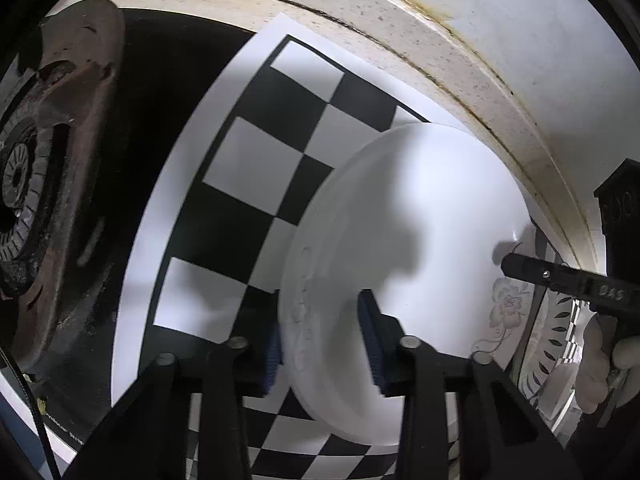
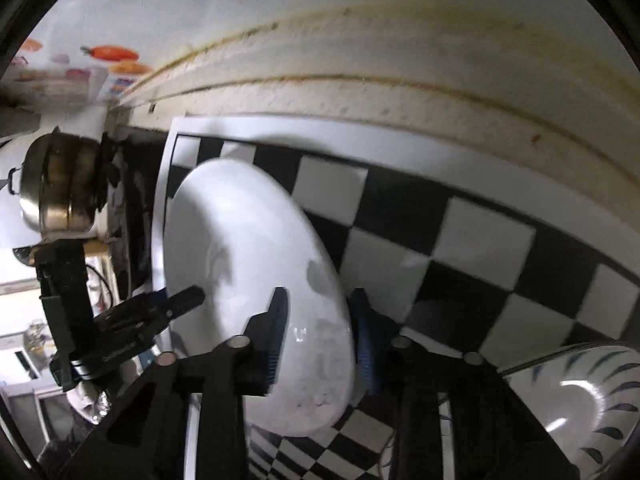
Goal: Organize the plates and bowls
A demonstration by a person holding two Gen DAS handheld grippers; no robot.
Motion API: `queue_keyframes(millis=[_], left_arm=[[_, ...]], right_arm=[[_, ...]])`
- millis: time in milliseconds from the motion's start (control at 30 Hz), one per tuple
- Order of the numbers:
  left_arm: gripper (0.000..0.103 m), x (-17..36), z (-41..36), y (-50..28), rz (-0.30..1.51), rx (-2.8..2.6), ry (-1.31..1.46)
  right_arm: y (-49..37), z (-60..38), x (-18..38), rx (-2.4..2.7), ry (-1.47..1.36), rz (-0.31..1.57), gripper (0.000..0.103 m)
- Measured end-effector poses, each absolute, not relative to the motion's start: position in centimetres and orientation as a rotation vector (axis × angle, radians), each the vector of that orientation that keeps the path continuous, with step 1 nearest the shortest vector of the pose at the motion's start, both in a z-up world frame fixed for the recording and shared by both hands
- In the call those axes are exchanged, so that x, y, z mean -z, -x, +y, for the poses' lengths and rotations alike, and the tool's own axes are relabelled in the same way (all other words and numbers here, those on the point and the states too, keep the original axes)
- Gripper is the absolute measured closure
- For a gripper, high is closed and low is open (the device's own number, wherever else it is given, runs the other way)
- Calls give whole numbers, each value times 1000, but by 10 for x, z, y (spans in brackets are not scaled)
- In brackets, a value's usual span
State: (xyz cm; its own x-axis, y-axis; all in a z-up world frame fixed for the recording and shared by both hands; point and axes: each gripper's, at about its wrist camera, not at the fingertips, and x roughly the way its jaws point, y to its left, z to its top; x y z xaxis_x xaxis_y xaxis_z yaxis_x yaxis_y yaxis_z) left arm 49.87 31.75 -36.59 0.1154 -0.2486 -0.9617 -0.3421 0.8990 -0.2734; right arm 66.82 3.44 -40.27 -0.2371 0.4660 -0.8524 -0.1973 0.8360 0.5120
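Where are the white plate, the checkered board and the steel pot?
white plate (image 1: 432, 216): left wrist view, its smooth face.
checkered board (image 2: 480, 236): right wrist view, a white square.
steel pot (image 2: 60, 188): right wrist view, its side.

Bare checkerboard mat (image 2: 480, 236) toward back wall (image 2: 400, 12): passable. Stove burner (image 1: 36, 184) blocks mat's left edge; patterned bowl (image 2: 576, 404) blocks right.

Glossy, smooth white ceramic plate (image 1: 420, 220); flat matt paper checkerboard sheet (image 1: 256, 152); rough, rusty metal burner (image 1: 52, 160); speckled, stained stone counter ledge (image 2: 400, 100); shiny dented metal pot (image 2: 60, 184); glazed bowl (image 2: 580, 392) with painted blue leaves.
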Motion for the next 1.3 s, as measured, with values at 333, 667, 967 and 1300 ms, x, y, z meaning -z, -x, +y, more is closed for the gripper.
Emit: queue_keyframes(millis=[333,667,967,1300], left_arm=[[79,355,307,-484,1466,-86,468],[79,315,298,-476,1428,-41,403],[79,268,263,-443,1388,35,326],[79,247,195,-419,1391,152,215]], right_arm=[[-653,25,395,-613,-201,1678,86],[-623,5,363,-619,-254,1626,86],[-581,-42,316,-624,-304,1581,86],[-509,-120,290,-540,-408,1539,86]])
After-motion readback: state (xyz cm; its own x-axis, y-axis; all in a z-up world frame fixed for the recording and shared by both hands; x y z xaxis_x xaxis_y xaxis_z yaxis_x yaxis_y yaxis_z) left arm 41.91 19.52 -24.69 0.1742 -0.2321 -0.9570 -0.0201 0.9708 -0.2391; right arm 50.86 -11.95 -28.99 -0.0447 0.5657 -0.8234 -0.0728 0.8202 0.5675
